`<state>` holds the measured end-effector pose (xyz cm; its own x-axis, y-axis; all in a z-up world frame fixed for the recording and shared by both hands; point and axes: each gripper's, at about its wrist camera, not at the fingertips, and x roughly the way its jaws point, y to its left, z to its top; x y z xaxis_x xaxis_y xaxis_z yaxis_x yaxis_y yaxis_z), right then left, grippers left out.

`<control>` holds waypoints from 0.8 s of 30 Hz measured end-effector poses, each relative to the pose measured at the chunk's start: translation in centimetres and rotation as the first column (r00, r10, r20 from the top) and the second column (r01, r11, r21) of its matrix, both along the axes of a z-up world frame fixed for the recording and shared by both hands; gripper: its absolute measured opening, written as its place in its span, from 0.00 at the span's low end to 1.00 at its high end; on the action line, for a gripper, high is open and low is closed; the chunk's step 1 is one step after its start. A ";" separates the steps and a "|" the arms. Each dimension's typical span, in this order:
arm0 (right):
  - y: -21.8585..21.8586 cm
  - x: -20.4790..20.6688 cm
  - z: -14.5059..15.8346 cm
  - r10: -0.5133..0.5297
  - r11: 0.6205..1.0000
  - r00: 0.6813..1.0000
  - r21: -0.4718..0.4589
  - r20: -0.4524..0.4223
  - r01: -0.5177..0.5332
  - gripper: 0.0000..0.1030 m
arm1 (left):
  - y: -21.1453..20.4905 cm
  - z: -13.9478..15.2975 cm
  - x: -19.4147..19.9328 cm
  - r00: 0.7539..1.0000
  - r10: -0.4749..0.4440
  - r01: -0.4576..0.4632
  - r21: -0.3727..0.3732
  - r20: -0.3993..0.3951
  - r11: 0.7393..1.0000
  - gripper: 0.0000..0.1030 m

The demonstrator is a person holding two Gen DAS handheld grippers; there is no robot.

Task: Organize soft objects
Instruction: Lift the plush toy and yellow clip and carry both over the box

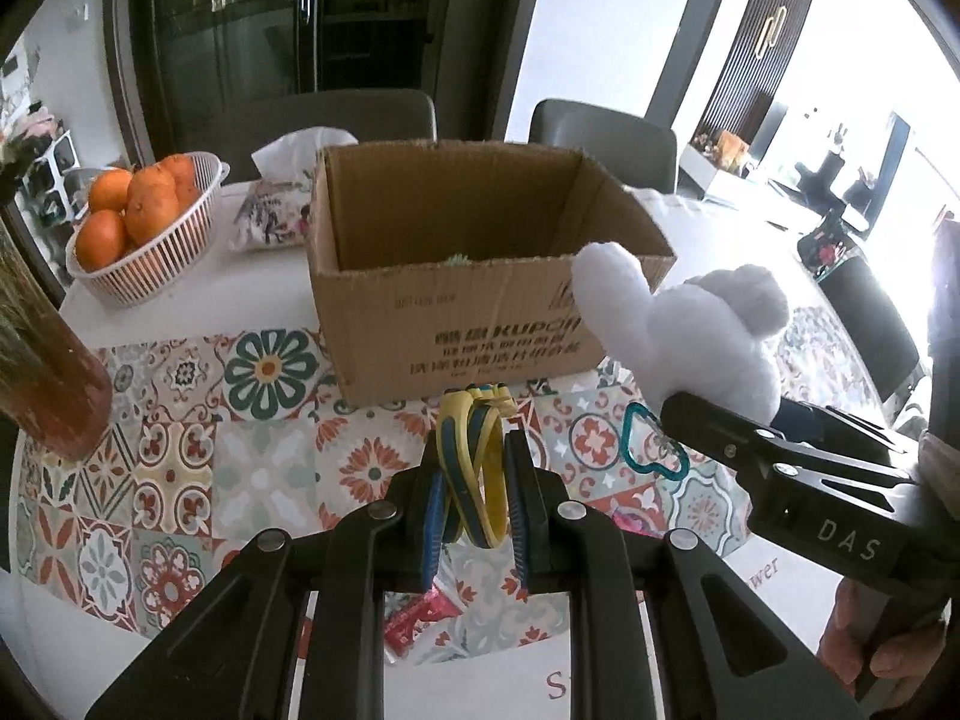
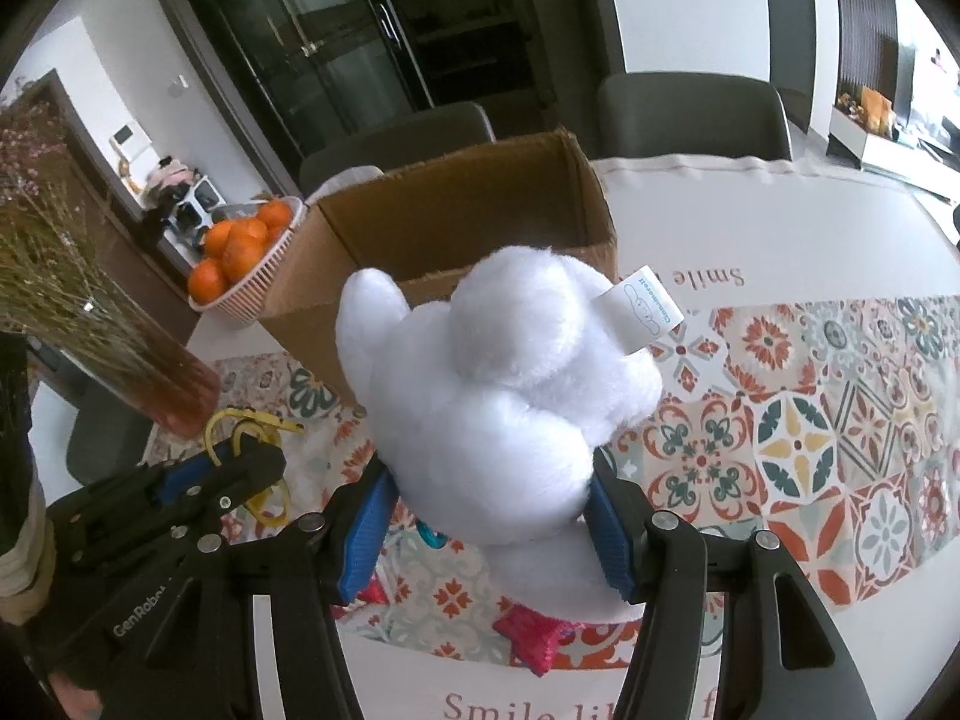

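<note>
My left gripper [image 1: 474, 468] is shut on a yellow-and-blue elastic band [image 1: 474, 462], held above the patterned tablecloth in front of an open cardboard box [image 1: 480, 300]. My right gripper [image 2: 489, 498] is shut on a white plush toy [image 2: 498, 378] with a paper tag, held above the table near the box's [image 2: 450, 216] front right corner. The plush also shows in the left wrist view [image 1: 690, 330], to the right of the box. The left gripper and band show in the right wrist view [image 2: 240, 456] at lower left. Something green lies inside the box, mostly hidden.
A white basket of oranges [image 1: 138, 222] and a tissue pack [image 1: 276, 210] stand left of the box. A vase with dried stems [image 1: 42, 348] is at far left. A teal carabiner [image 1: 654, 444] and pink wrappers [image 2: 534, 630] lie on the cloth. Chairs stand behind the table.
</note>
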<state>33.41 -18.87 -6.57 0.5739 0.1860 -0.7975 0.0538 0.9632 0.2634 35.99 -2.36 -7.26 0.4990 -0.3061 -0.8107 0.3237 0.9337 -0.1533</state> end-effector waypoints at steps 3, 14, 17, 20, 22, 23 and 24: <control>0.1 0.1 0.8 0.007 1.000 1.000 0.000 0.021 -0.007 0.58 | 0.1 0.7 -0.1 1.000 0.001 -0.001 -0.007 0.020 1.000 0.19; 0.4 1.0 4.1 0.024 1.000 0.995 -0.013 0.099 -0.023 0.58 | 0.4 4.2 0.1 0.995 -0.003 0.006 -0.026 0.102 1.000 0.19; 0.5 1.4 4.7 0.028 1.000 0.993 -0.017 0.114 -0.026 0.58 | 0.5 4.8 0.5 0.994 -0.004 0.008 -0.032 0.112 0.999 0.19; 0.5 1.9 5.2 0.034 0.999 0.992 -0.016 0.123 -0.032 0.58 | 0.5 5.3 1.0 0.992 -0.004 0.008 -0.034 0.124 0.999 0.19; 0.5 2.3 5.5 0.037 0.999 0.991 -0.014 0.131 -0.036 0.58 | 0.5 5.6 1.4 0.991 -0.003 0.007 -0.034 0.133 0.999 0.19; 0.5 2.5 5.6 0.040 0.999 0.990 -0.011 0.133 -0.039 0.58 | 0.5 5.9 1.4 0.990 -0.004 0.009 -0.035 0.138 0.999 0.19; 0.5 2.8 5.8 0.042 0.999 0.990 -0.010 0.135 -0.041 0.58 | 0.4 6.1 1.7 0.989 -0.006 0.011 -0.036 0.145 0.999 0.19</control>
<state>36.20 -18.37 -0.77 0.6685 0.2069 -0.7144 -0.0222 0.9656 0.2589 37.67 -1.94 -1.12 0.6079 -0.3389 -0.7181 0.3529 0.9254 -0.1380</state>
